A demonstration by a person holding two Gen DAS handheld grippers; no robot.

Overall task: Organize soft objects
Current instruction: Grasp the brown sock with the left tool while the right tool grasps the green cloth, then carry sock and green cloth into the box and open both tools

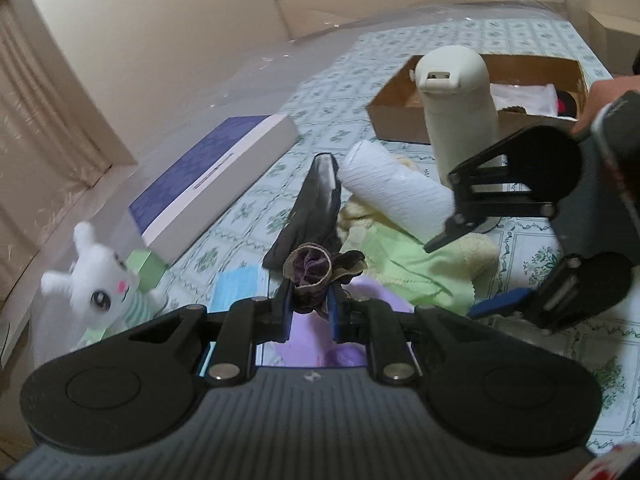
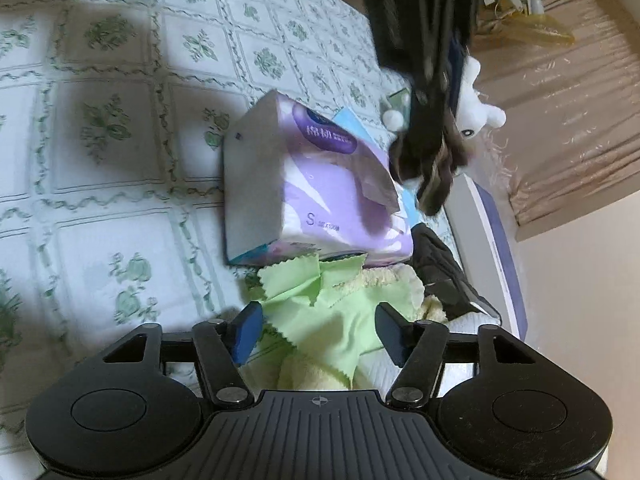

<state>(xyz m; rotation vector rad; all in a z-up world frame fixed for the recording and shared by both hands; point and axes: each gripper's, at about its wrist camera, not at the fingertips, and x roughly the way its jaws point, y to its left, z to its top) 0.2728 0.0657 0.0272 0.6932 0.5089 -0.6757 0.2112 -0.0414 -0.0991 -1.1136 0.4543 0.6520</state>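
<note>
Scrunchie of dark purple and brown gathered fabric [image 1: 310,280] is sitting pinched between the two blue-padded fingers of the left gripper [image 1: 310,304], which are closing tightly on it. It is looking crumpled, with a gold-edged rim curling into a ring at the top, and it is hanging above the purple plastic-wrapped tissue pack [image 2: 320,184].

I am taking this tissue pack as the landmark. One thin light green cloth with zigzag edges [image 2: 320,320] is lying just in front of the pack, on top of one pale yellow fluffy towel [image 2: 392,284]. One rolled white towel [image 1: 394,196] is resting beyond the green cloth, and one black folded garment with a shiny strip [image 1: 316,204] is lying beside the roll. One white plush rabbit with pink cheeks [image 1: 100,284] is sitting to the left of the pack, near one flat purple and white box [image 1: 212,176]. One light blue face mask [image 1: 238,288] is lying between the rabbit and the pack. Far behind the pack, one cream plastic bottle with a flip cap [image 1: 456,100] is standing in front of one open brown cardboard box [image 1: 396,112].

Two grippers are showing. The right gripper [image 2: 318,334] is hovering over the green cloth with its fingers spread apart, holding nothing. Everything is lying on one green floral tablecloth [image 2: 100,140].
</note>
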